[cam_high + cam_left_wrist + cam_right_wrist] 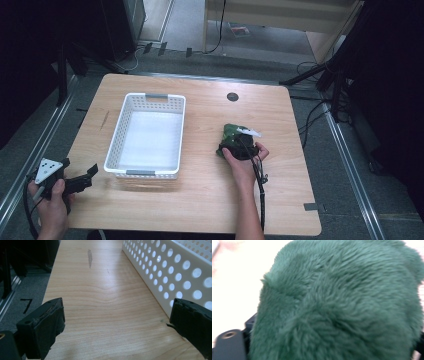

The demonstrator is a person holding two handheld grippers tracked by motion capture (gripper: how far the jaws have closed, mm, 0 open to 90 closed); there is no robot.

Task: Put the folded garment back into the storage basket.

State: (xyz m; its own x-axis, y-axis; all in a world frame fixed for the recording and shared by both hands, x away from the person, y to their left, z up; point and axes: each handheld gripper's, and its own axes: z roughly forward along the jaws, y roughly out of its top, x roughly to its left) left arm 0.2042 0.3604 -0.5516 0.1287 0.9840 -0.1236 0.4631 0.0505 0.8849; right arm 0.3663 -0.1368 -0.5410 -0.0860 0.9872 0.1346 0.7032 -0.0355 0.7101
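A: Starting at the left edge, the left gripper hangs over the near left corner of the wooden table, jaws spread wide with only bare wood between them.

B: And from the left gripper view its pads stand far apart, the perforated wall of the white basket running along just beside one of them.

A: That basket sits left of centre on the table, well apart from the action on the right.

B: Over there, the right gripper is down on a green plush toy, right of centre on the tabletop.

A: Green fur is crammed right up to the right gripper view, jaws narrowed around it. That's a grip on the toy.
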